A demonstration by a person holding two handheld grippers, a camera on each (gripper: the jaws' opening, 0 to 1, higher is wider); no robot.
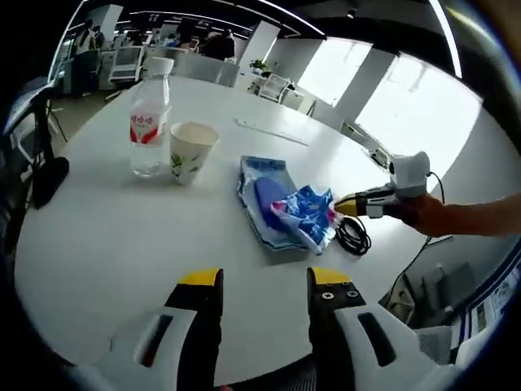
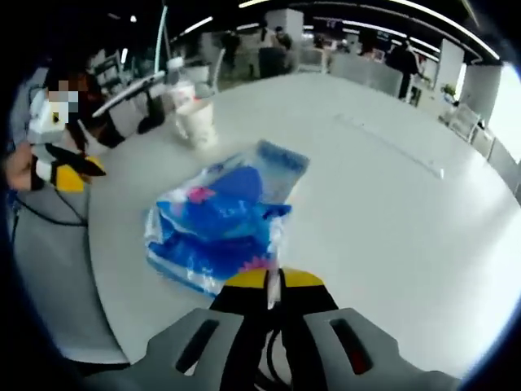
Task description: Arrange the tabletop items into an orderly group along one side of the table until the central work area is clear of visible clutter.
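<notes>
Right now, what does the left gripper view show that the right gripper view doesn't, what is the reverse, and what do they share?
Left gripper view: the left tool with jaws open over bare table, and a black cable coil beside the blue packets. Right gripper view: the right tool close up, jaws shut on the packets' near edge. Both: the water bottle, the paper cup next to it, the packets, the white table, and the other tool reaching in from the side.

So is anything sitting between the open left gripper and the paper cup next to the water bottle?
Nothing visible: bare white table lies between the left gripper and the white paper cup by the clear plastic bottle. The blue plastic packets lie off to the right.
</notes>
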